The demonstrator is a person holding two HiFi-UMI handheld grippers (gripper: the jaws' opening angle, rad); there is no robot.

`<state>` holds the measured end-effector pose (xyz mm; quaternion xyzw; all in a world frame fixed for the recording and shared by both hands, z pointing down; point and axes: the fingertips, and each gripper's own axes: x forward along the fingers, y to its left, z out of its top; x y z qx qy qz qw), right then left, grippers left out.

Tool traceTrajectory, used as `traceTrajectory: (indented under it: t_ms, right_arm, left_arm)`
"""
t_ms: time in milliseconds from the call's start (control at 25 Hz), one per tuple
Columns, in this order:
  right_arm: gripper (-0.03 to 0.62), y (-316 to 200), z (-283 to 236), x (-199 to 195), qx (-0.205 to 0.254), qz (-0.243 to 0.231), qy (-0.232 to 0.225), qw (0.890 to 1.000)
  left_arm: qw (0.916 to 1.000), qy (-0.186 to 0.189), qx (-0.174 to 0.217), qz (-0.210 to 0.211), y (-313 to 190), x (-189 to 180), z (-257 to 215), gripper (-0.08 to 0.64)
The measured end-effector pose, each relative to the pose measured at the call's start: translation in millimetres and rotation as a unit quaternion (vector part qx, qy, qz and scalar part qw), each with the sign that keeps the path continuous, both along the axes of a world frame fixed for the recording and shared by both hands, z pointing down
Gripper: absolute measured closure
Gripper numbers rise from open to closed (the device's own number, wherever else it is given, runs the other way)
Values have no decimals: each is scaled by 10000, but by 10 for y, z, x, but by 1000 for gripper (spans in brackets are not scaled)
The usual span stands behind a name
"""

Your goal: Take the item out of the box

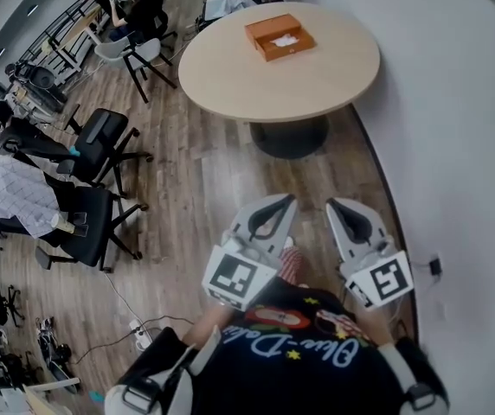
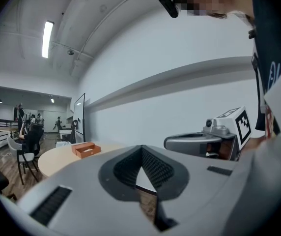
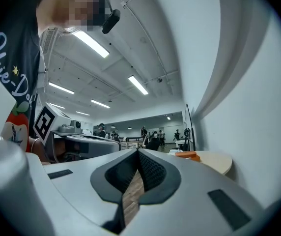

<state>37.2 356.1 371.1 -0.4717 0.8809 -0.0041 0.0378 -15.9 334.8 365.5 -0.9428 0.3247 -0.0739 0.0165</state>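
Orange box (image 1: pixel 279 36) on round table (image 1: pixel 230 76)

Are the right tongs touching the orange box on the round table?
Apart. The head view shows the right tongs near the person's body, with a wide stretch of wooden floor between them and the round table that carries the orange box.

Bare wood floor (image 1: pixel 204 180) lies open between the person and the round table (image 1: pixel 230 72). The tabletop around the orange box (image 1: pixel 279 36) is uncluttered, leaving approach from above and from every side. A white wall (image 1: pixel 455 128) hems the right; office chairs (image 1: pixel 100 145) crowd the left.
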Motion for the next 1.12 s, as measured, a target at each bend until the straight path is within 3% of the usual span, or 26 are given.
traceTrajectory:
  t_ms: [200, 520, 1120]
  right_arm:
    - [594, -190, 25, 73, -16, 72, -90, 9999]
    - [594, -693, -32, 220, 49, 212, 168, 9996]
    - [594, -1828, 155, 69, -159, -186, 577, 9980]
  left_arm:
    - [9999, 97, -84, 75, -217, 90, 114, 575]
    - [9995, 289, -46, 139, -757, 161, 79, 575]
    - [9987, 360, -313, -199, -1876, -65, 342, 575]
